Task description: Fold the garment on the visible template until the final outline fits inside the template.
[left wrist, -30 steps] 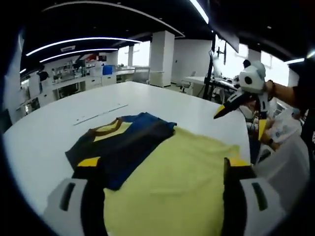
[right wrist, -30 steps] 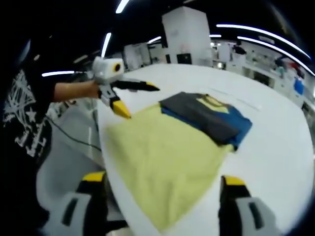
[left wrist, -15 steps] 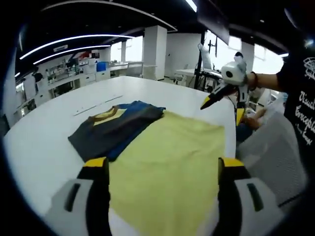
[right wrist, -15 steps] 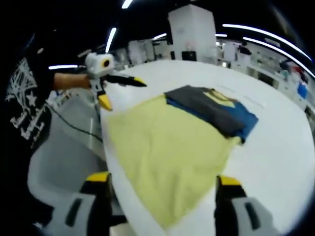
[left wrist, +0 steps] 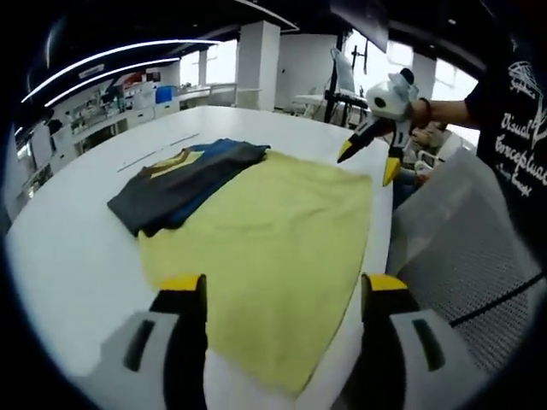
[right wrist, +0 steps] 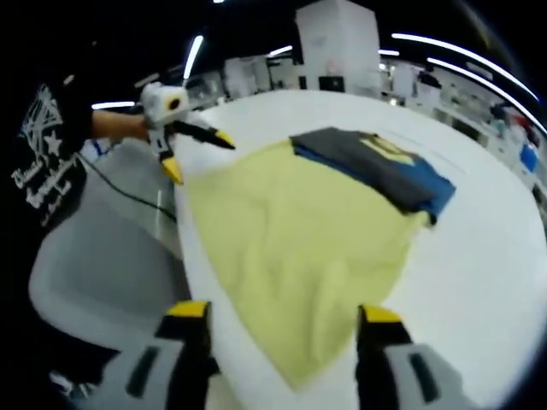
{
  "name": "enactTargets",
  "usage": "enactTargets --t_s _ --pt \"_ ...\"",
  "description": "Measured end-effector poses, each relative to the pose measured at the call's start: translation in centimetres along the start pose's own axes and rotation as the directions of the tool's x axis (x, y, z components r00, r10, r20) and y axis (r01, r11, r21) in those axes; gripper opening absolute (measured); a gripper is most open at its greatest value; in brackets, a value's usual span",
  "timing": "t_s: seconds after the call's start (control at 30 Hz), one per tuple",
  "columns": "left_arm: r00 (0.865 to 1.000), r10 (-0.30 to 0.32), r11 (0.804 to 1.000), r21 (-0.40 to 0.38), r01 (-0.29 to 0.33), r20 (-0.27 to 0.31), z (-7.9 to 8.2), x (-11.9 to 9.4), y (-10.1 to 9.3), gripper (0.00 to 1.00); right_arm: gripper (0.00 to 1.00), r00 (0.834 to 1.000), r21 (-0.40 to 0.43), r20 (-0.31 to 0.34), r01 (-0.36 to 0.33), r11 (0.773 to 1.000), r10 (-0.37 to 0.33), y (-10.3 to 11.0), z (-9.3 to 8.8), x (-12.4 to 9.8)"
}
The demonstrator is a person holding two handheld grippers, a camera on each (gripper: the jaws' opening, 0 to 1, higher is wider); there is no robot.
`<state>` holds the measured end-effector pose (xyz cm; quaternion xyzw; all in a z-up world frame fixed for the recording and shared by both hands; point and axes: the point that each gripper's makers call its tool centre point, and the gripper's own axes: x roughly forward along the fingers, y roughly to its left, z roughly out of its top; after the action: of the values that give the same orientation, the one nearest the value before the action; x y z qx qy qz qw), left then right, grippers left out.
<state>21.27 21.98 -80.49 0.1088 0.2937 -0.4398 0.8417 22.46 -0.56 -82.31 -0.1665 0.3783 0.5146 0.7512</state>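
A folded garment [left wrist: 181, 182], dark grey and blue with a yellow collar patch, lies on the far end of a large yellow cloth [left wrist: 273, 231] spread on the white table [left wrist: 68, 248]. My left gripper [left wrist: 284, 289] hovers open over the cloth's near edge, nothing between its jaws. The right gripper [left wrist: 366, 164] hangs open in the air above the cloth's far right corner. In the right gripper view the garment [right wrist: 376, 166] rests at the far right of the yellow cloth [right wrist: 299, 222]. My right gripper [right wrist: 282, 313] is open and empty above the near corner. The left gripper [right wrist: 201, 158] is open at the cloth's left corner.
The table's curved edge [right wrist: 184, 248] runs right beside the cloth. A grey chair [left wrist: 461, 239] stands close to that edge, also seen as the chair [right wrist: 94, 282] with a cable over it. A person's arm [left wrist: 444, 109] in a black printed shirt holds each gripper. Desks and pillars stand behind.
Both grippers have drawn back from the cloth toward the table's edge, so both views take in more of the yellow cloth. Garment and cloth have stayed put.
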Motion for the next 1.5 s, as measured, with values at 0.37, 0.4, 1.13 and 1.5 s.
enactTargets --t_s 0.37,0.4,1.13,1.5 --pt "0.993 -0.039 0.996 0.070 0.047 -0.115 -3.1 -0.6 -1.0 0.53 0.51 0.997 -0.090 -0.078 0.015 0.996 -0.023 -0.2 -1.5 0.4" --pt "0.992 -0.035 0.996 0.077 0.045 -0.123 -3.3 -0.7 -0.9 0.52 0.49 0.996 -0.097 -0.081 0.017 0.995 -0.025 -0.3 -1.6 0.4" --pt "0.975 -0.019 0.986 0.158 0.056 -0.222 -5.4 -1.2 -0.3 0.32 0.29 0.985 -0.156 -0.152 0.053 0.986 -0.077 -1.6 -3.2 0.5" --pt "0.972 0.015 0.989 0.145 0.020 -0.233 -5.1 -0.4 0.8 0.01 0.04 0.989 -0.103 -0.107 0.086 0.991 -0.098 -3.0 -2.7 0.8"
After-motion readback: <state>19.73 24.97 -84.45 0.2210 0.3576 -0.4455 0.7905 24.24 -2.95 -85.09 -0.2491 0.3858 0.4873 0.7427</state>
